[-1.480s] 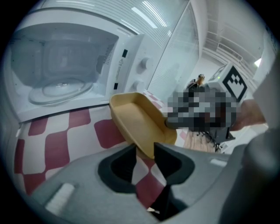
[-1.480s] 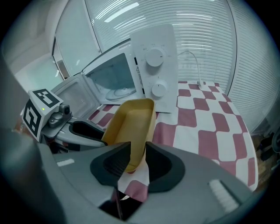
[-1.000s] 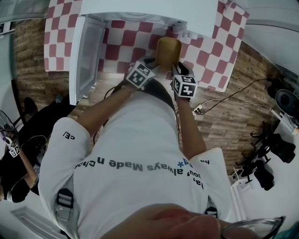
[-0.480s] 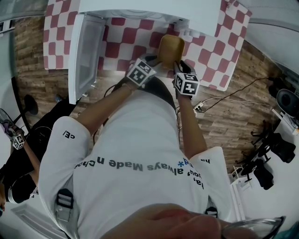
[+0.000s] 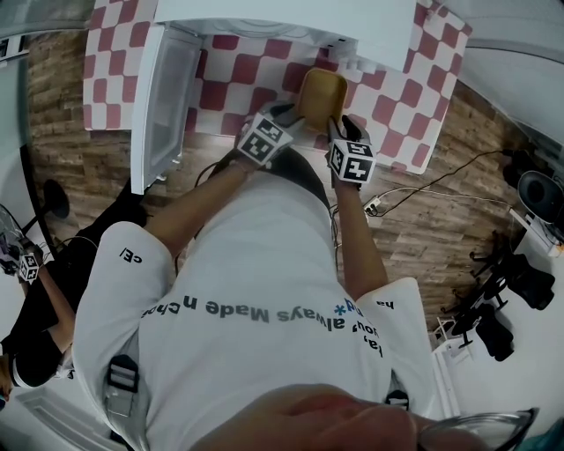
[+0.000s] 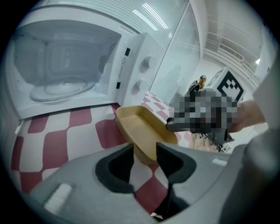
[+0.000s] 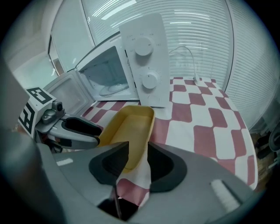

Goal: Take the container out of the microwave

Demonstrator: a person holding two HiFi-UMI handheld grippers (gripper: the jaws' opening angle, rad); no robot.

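The table (image 5: 397, 97), under a red-and-white checked cloth, carries the white microwave (image 5: 291, 22). The head view shows only its top and open door (image 5: 163, 97); the left gripper view shows the cavity and turntable (image 6: 61, 89). The yellow container (image 5: 319, 92) rests on the cloth in front of the microwave. The left gripper (image 6: 144, 149) and right gripper (image 7: 138, 148) flank its near end. Both pairs of jaws have just been opening and stand apart, with the rim between them but not clamped.
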